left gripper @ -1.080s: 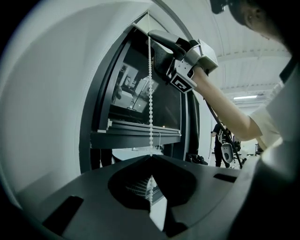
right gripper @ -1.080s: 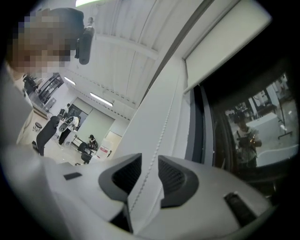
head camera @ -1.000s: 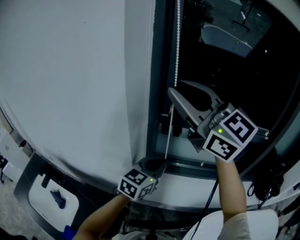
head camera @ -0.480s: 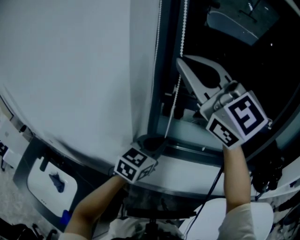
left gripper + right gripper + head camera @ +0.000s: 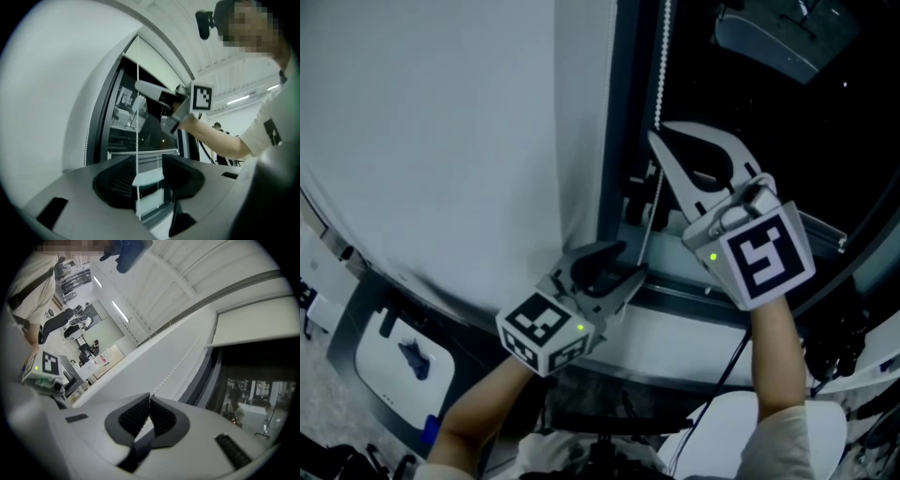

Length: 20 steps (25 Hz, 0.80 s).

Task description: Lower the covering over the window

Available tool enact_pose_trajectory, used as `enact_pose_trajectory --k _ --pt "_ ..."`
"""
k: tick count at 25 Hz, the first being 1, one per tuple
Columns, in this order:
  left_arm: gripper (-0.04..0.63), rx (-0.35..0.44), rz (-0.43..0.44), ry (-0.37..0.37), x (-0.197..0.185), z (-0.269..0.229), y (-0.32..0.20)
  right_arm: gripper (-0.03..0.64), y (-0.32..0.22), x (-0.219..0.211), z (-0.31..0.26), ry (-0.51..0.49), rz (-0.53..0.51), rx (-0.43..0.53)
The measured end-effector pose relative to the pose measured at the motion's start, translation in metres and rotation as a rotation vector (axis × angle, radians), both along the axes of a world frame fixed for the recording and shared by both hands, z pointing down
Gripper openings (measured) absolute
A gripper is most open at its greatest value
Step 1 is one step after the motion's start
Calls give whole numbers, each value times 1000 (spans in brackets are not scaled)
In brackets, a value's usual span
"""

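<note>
Left tool [image 5: 617, 268] lower, opening round window cord [image 5: 137, 131]

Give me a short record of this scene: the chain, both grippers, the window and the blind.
chain: white beads, hanging beside the window frame
left gripper: jaws opening, chain between them, pads not pressing on it
right gripper: shut on the chain, higher up than the left gripper
window: dark glass, mostly uncovered
blind: white, only across the window top
</note>
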State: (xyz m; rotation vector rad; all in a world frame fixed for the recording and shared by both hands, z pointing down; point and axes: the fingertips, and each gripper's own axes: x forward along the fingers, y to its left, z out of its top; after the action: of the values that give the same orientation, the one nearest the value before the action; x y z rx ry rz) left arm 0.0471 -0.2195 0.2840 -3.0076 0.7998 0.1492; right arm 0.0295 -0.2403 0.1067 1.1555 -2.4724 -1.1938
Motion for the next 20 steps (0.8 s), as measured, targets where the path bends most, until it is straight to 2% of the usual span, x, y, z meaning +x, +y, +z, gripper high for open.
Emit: enact_pose_trajectory --k 8,11,14,20 --pt "164 108 -52 186 -29 -97 2 8 6 -4 40 37 10 -12" --pt "175 154 -42 233 -34 -133 4 8 5 -4 63 62 23 -43" --pt "175 187 -42 235 -30 -155 5 8 6 -2 78 68 14 -58" --pt "175 163 -78 171 -10 -155 -7 8 13 1 129 113 23 -125"
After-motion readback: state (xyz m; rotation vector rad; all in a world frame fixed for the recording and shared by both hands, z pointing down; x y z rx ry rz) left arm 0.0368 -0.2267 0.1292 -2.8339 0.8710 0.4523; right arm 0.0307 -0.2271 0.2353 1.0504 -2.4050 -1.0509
